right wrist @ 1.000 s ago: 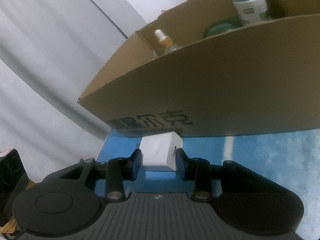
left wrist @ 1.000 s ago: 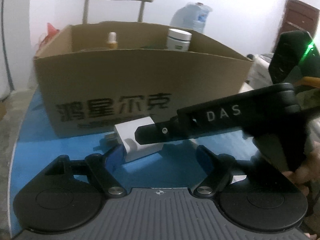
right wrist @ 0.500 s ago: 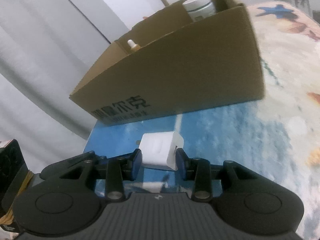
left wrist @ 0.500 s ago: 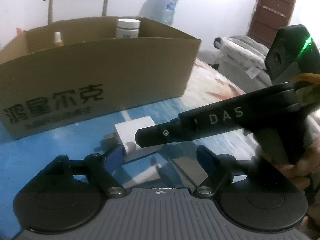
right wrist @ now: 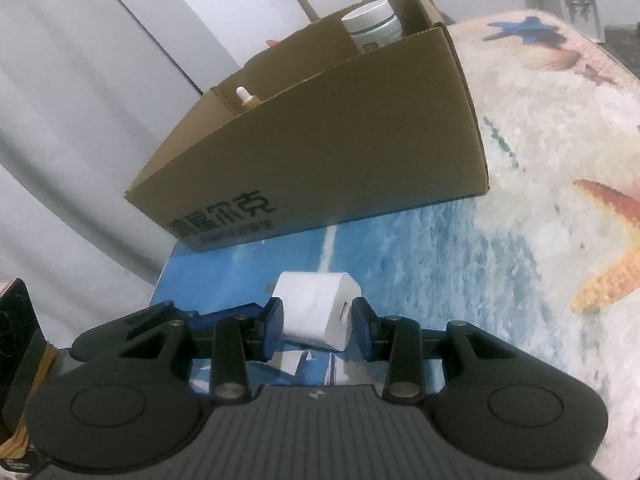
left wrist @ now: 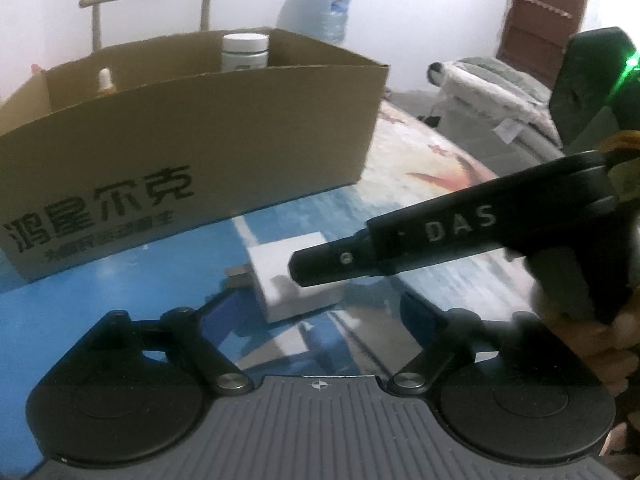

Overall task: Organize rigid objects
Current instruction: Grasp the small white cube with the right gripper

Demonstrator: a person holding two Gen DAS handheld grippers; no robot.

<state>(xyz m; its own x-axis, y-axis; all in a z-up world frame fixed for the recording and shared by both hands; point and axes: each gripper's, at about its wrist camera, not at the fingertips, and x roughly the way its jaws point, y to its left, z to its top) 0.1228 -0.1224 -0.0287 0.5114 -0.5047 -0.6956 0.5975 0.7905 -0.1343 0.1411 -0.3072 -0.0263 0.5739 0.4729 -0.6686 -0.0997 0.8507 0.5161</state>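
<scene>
Right fingers (right wrist: 276,322): clamped on both sides of the white charger (right wrist: 316,314).
Left gripper (left wrist: 316,316): spread wide, nothing held.
Cardboard box (right wrist: 340,160): seen beyond the fingertips.

Both low, facing cardboard box (left wrist: 192,152)

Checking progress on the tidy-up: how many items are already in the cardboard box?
2 visible: a white-lidded jar toward the right end of the cardboard box, and a small dropper bottle near its left end. The front wall hides the floor, so lower items may be unseen.
</scene>
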